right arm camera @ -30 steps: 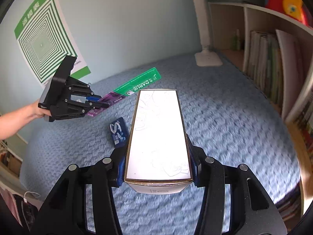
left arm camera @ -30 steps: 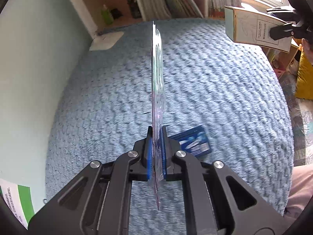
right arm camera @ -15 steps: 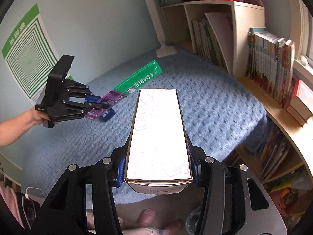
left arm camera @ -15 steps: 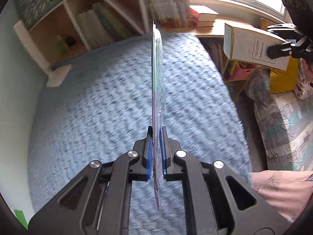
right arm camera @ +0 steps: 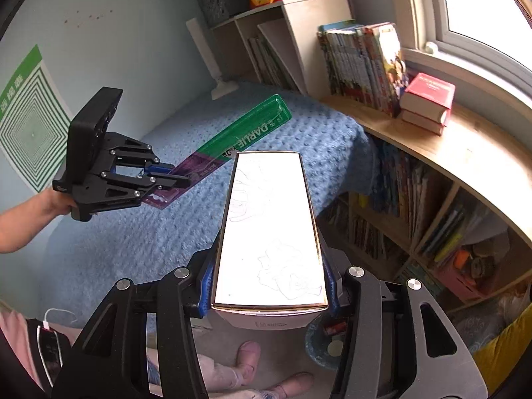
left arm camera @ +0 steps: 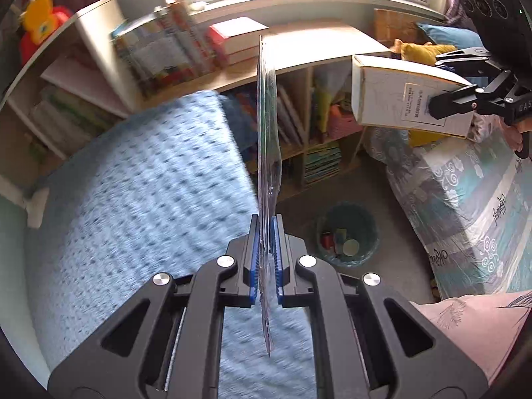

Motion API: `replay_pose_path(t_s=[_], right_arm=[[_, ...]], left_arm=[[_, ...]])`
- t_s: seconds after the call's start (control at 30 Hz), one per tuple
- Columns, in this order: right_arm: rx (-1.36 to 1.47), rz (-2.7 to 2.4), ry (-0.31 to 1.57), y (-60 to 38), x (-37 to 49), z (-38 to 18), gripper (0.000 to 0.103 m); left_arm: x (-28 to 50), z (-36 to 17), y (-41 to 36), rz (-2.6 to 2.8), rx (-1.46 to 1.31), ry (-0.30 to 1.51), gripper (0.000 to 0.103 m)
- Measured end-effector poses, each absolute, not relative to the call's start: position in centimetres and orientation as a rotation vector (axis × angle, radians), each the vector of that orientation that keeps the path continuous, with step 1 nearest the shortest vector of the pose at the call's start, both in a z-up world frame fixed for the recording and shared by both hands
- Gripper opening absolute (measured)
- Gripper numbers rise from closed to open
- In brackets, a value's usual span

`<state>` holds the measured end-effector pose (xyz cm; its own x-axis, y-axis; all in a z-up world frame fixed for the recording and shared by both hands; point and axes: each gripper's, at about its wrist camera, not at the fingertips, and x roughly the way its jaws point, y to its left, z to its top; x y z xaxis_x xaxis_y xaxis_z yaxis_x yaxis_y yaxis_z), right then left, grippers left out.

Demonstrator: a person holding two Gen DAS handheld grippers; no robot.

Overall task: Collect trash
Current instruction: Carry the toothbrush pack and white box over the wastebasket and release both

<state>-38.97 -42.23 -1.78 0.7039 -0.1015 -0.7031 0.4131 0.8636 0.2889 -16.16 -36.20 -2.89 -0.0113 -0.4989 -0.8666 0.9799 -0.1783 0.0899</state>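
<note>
My left gripper [left arm camera: 266,256] is shut on a flat green and purple plastic package [left arm camera: 267,133], seen edge-on in the left wrist view and broadside in the right wrist view [right arm camera: 239,139], where the left gripper [right arm camera: 173,179] also shows. My right gripper [right arm camera: 269,286] is shut on a long white carton [right arm camera: 269,229]; it shows in the left wrist view [left arm camera: 405,99] at upper right, with the right gripper [left arm camera: 435,106] on it. A teal waste bin [left arm camera: 347,236] with some trash in it stands on the floor below, partly showing in the right wrist view [right arm camera: 324,345].
A table with a blue knitted cover [left arm camera: 139,199] lies to the left. A curved wooden bookshelf [right arm camera: 432,153] full of books runs under the window. A bed with patterned bedding [left arm camera: 465,206] is at right. A person's feet [right arm camera: 249,352] stand near the bin.
Both grippers have swung away from the blue-covered table toward the bookshelf and floor, still holding the package and the carton. The waste bin has come into view.
</note>
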Motion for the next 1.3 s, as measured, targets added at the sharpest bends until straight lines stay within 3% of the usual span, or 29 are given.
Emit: replay_pose_path(t_s=[0.57, 1.3], right_arm=[[0.675, -0.407, 0.81, -43.9, -52.1, -11.9, 0.05], [0.952, -0.449, 0.919, -48.7, -54.4, -31.1, 0.05]], left_arm=[[-30.2, -13.1, -39.8, -1.624, 1.143, 0.899, 0.006], [-34.1, -32.2, -42.8, -1.48, 1.251, 1.243, 0.006]])
